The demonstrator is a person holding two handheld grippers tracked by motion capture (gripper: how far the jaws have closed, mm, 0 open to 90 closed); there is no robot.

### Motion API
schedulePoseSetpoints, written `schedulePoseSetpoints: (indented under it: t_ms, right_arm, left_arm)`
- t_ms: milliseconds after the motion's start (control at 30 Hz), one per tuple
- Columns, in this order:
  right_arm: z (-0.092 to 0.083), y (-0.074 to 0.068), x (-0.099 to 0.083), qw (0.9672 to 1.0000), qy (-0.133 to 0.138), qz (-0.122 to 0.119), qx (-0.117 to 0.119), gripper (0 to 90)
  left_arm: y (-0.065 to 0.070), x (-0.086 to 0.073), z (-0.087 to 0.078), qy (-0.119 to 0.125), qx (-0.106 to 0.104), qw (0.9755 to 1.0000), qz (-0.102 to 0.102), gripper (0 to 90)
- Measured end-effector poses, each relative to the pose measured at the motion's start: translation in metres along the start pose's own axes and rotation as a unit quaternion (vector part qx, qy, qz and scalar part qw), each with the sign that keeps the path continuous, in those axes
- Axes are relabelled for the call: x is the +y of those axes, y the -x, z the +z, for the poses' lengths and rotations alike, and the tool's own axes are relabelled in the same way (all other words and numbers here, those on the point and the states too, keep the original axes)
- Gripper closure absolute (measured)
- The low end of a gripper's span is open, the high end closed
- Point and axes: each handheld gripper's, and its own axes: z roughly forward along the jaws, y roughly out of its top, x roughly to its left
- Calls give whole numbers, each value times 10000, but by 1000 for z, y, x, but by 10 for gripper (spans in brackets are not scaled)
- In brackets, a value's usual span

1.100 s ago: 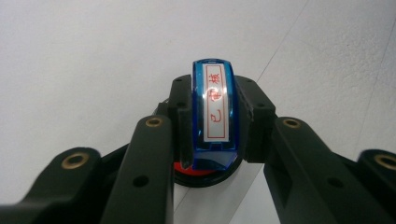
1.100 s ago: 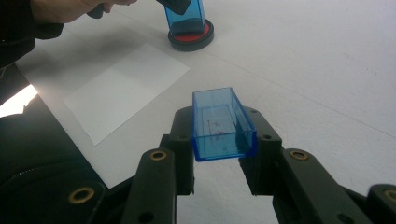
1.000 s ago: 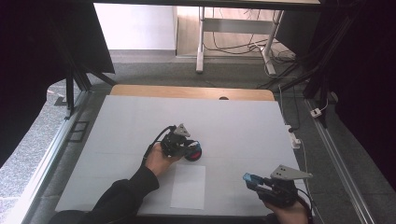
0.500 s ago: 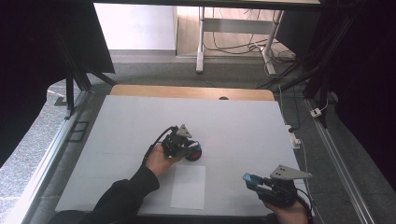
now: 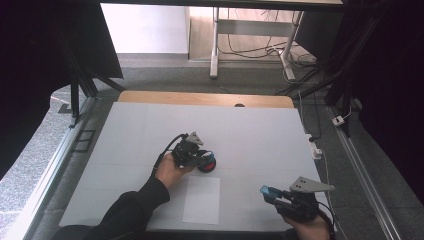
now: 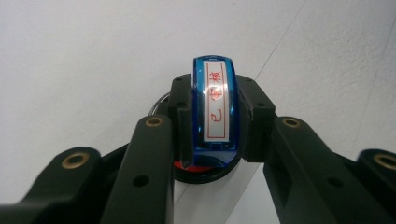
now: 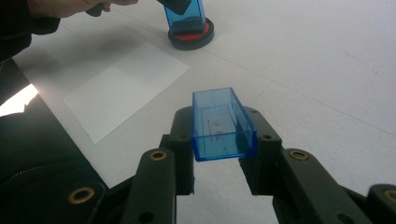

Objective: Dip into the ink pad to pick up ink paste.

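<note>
Pressing blue stamp onto red ink pad at table centre, left gripper clamps its flat sides. Right gripper, near right, grips blue cap. Paper sheet lies near. Light, rigid, slick plastic: hold flat faces.

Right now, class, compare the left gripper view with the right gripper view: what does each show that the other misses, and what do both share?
The left gripper view alone shows the red characters on the stamp's label.

The right gripper view alone shows the sheet of paper, the blue cap clamped in the right gripper, and the person's hand.

Both show the blue stamp held by the left gripper, pressed on the red ink pad, and the white table.
</note>
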Motion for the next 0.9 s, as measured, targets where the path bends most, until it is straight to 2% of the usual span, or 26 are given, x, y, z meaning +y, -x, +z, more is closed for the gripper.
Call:
schedulePoseSetpoints:
  t_ms: [100, 167, 433, 533, 900]
  right_arm:
    - [0, -1, 0, 10000, -11, 0, -19, 684]
    - [0, -1, 0, 10000, -18, 2, -14, 684]
    - [1, 0, 1, 10000, 10, 9, 26, 684]
    - [2, 0, 1, 10000, 11, 5, 36, 684]
    - [1, 0, 1, 10000, 15, 11, 42, 684]
  left_arm:
    - [5, 0, 0, 10, 119, 9999, 124, 706]
    - [5, -1, 0, 34, 127, 9998, 128, 706]
    - [-7, -6, -1, 207, -185, 9994, -226, 704]
    - [-8, -7, -1, 256, -214, 9990, -306, 705]
    - [-4, -3, -3, 195, -33, 9997, -157, 703]
